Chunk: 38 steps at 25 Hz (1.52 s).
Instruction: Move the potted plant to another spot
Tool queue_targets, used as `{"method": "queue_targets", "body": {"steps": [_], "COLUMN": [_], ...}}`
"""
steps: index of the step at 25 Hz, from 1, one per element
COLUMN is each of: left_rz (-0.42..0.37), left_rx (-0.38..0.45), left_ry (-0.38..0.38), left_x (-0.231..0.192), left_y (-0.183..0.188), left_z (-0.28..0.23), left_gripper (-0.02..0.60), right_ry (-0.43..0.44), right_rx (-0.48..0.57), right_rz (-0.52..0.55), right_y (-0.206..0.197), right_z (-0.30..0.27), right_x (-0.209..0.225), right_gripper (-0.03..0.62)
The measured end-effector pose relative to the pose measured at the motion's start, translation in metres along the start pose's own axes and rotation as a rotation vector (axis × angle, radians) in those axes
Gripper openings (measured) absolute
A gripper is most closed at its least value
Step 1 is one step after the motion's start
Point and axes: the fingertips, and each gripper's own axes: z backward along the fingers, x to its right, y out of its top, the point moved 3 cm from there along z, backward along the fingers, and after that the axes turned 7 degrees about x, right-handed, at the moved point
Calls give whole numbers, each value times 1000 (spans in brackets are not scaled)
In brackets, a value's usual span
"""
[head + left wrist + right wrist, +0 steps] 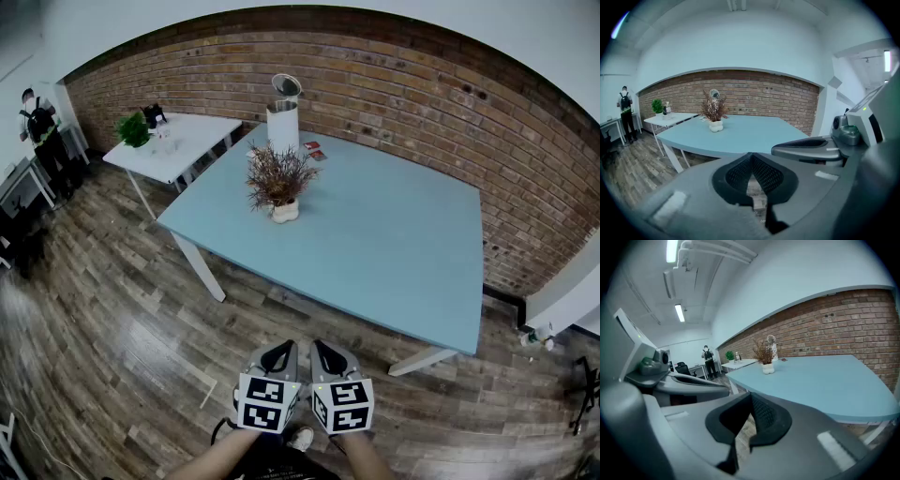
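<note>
1. Left gripper point(278, 352) and right gripper point(325, 352) hang low over the floor, both closed and empty.
2. Potted plant point(278, 186) stands well ahead, toward the blue table's point(403, 253) far left corner.
3. Probably light but top-heavy, with brittle twigs; take it by the pot point(285, 212).
4. Dry reddish-brown sprigs rise from a small, rounded white pot.

Small flat red items point(314, 150) on the pale blue rectangular table's point(394, 253) far side are too small to identify; the right edge cuts off a white boxy unit point(567, 295).
</note>
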Motion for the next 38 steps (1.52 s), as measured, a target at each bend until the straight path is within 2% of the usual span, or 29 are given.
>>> {"method": "queue_targets", "body": {"steps": [4, 15, 28, 38], "left_rz": [-16, 25, 64, 94], "left_rx": [-9, 12, 5, 16], "left_ry": [13, 42, 31, 6], "left_x": [-1, -28, -93, -151], "left_y": [-1, 0, 13, 36], "left_z": [7, -6, -59, -103], "left_gripper": [2, 2, 2, 2], "right_ry": [7, 31, 16, -12], "right_rx": [-6, -24, -64, -78], "right_rz": [9, 47, 70, 103], "right_y": [-1, 0, 14, 41], "right_z": [4, -26, -109, -180], "right_x": [-5, -10, -3, -2], "right_gripper": [5, 6, 6, 6]}}
